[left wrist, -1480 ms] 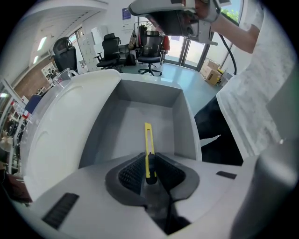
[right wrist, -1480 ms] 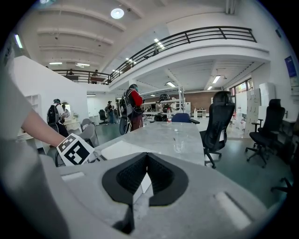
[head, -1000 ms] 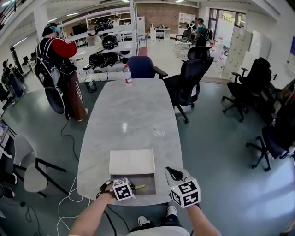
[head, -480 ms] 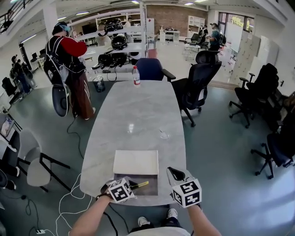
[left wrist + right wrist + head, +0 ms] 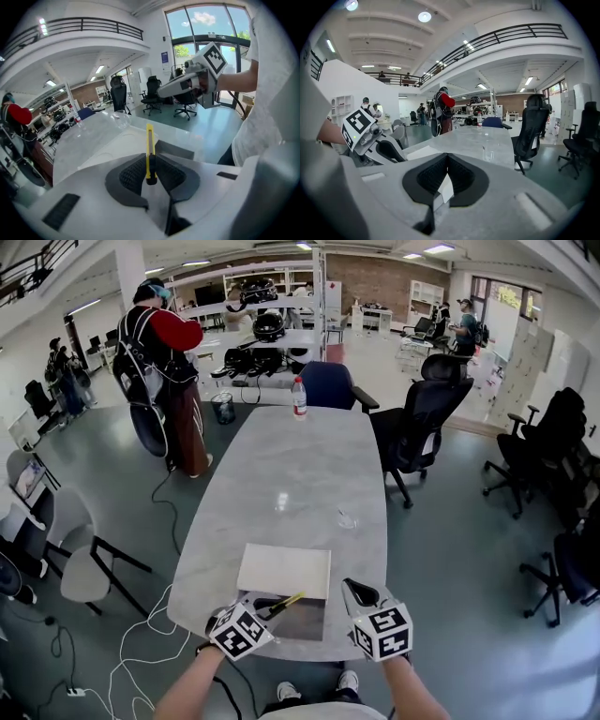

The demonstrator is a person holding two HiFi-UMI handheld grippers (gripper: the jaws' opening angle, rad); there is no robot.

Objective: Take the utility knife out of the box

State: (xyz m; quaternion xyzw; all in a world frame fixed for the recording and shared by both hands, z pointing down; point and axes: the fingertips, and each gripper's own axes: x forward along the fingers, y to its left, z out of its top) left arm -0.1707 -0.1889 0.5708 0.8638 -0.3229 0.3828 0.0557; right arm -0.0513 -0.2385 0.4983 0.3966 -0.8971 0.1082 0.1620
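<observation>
At the near end of the table an open box [image 5: 302, 622] shows its grey inside, with its white lid [image 5: 285, 570] lying just behind it. My left gripper [image 5: 265, 609] is shut on the yellow utility knife [image 5: 285, 603], which slants up above the box. In the left gripper view the knife [image 5: 149, 145] stands pinched between the dark pads [image 5: 133, 174] of my left gripper [image 5: 151, 163]. My right gripper [image 5: 352, 590] hovers right of the box, apart from it. Its jaws [image 5: 447, 164] look shut; a small white piece shows low between the pads.
The long grey table [image 5: 305, 465] carries a water bottle [image 5: 299, 397] at its far end and a clear cup [image 5: 347, 519] mid-right. Office chairs [image 5: 424, 423] stand along the right, a white chair [image 5: 75, 549] at the left. A person in red [image 5: 173, 362] stands far left.
My left gripper has risen with the knife, which has come up out of the box and now tilts upward. The right gripper has stayed where it was.
</observation>
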